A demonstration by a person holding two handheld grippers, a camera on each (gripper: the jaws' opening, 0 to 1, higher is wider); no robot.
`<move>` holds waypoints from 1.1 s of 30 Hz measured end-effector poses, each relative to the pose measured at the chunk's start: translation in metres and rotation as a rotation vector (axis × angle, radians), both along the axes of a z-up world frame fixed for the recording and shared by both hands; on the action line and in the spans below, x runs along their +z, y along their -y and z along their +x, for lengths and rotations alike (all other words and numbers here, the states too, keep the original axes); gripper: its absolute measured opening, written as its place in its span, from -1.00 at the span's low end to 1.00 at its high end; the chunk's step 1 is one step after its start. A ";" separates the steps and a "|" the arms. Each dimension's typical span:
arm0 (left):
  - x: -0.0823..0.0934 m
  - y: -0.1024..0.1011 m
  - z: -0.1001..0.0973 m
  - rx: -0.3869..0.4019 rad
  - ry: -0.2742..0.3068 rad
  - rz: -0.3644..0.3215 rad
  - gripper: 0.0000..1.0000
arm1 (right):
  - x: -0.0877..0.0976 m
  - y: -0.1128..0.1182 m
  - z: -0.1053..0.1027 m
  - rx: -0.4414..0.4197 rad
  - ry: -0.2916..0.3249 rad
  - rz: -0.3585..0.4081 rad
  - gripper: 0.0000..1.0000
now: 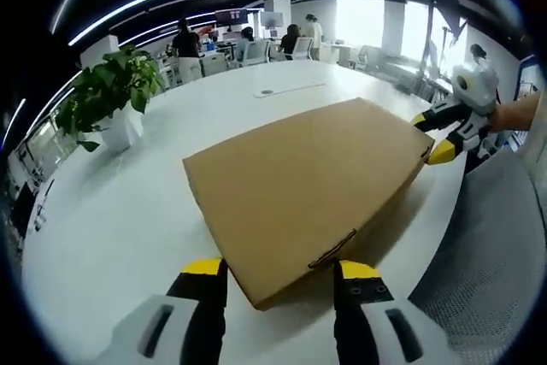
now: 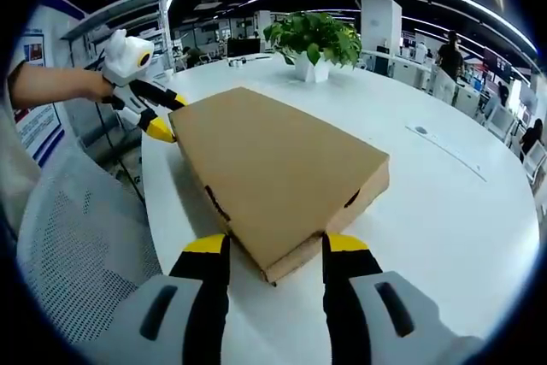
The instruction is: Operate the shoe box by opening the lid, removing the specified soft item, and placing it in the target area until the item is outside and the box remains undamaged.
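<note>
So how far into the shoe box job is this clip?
Barely started. Nothing looks done: the cardboard shoe box lies shut on the white table, lid down, no soft item out. In hand: the left claw straddles one corner of the box, jaws apart, and the right claw straddles the opposite corner. Left: lifting the lid, taking the item out, placing it.

A white table (image 1: 128, 211) carries a closed shoe box (image 1: 308, 185) and potted plant (image 1: 111, 100).
</note>
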State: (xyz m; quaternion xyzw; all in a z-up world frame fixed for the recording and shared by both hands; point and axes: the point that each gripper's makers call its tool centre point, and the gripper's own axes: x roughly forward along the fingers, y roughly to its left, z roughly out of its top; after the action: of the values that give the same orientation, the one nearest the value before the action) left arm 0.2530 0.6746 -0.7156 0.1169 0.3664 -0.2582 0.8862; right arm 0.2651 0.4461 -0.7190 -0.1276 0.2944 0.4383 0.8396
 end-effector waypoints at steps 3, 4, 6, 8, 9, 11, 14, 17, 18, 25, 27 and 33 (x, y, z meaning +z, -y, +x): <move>0.000 0.000 0.000 -0.010 0.001 0.016 -0.01 | 0.001 0.000 0.000 0.001 0.000 0.005 -0.21; -0.001 0.000 -0.001 -0.017 0.004 0.030 -0.01 | 0.001 0.000 0.000 0.000 0.000 0.008 -0.21; 0.000 0.000 -0.001 -0.019 0.005 0.036 -0.01 | 0.002 0.001 0.000 0.000 0.004 0.012 -0.21; 0.002 0.000 -0.001 -0.018 0.005 0.035 0.00 | 0.003 0.001 0.000 0.002 0.009 0.016 -0.21; 0.003 0.000 -0.001 -0.019 0.005 0.033 0.00 | 0.003 0.001 0.000 0.004 0.013 0.017 -0.21; 0.006 0.000 -0.002 -0.023 0.010 0.032 0.00 | 0.005 0.001 -0.001 0.010 0.020 0.019 -0.21; 0.012 0.000 -0.002 -0.029 0.016 0.029 0.02 | 0.010 0.001 -0.001 0.018 0.031 0.027 -0.21; 0.018 0.000 -0.002 -0.033 0.022 0.028 0.04 | 0.017 0.001 -0.002 0.022 0.040 0.039 -0.20; 0.019 0.000 -0.002 -0.035 0.024 0.028 0.05 | 0.018 0.001 -0.002 0.023 0.043 0.041 -0.20; 0.035 0.000 -0.001 -0.048 0.044 0.029 0.06 | 0.036 0.000 -0.001 0.003 0.038 0.095 -0.16; 0.041 -0.001 0.001 -0.050 0.055 0.033 0.06 | 0.040 0.000 -0.002 0.003 0.042 0.098 -0.16; 0.059 -0.001 0.006 -0.042 0.101 0.018 0.07 | 0.057 0.000 0.004 -0.004 0.075 0.115 -0.18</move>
State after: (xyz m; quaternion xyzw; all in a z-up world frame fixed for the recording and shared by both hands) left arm 0.2590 0.6753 -0.6566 0.1456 0.3210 -0.2672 0.8969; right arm 0.2690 0.4459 -0.6617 -0.0947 0.2373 0.4478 0.8569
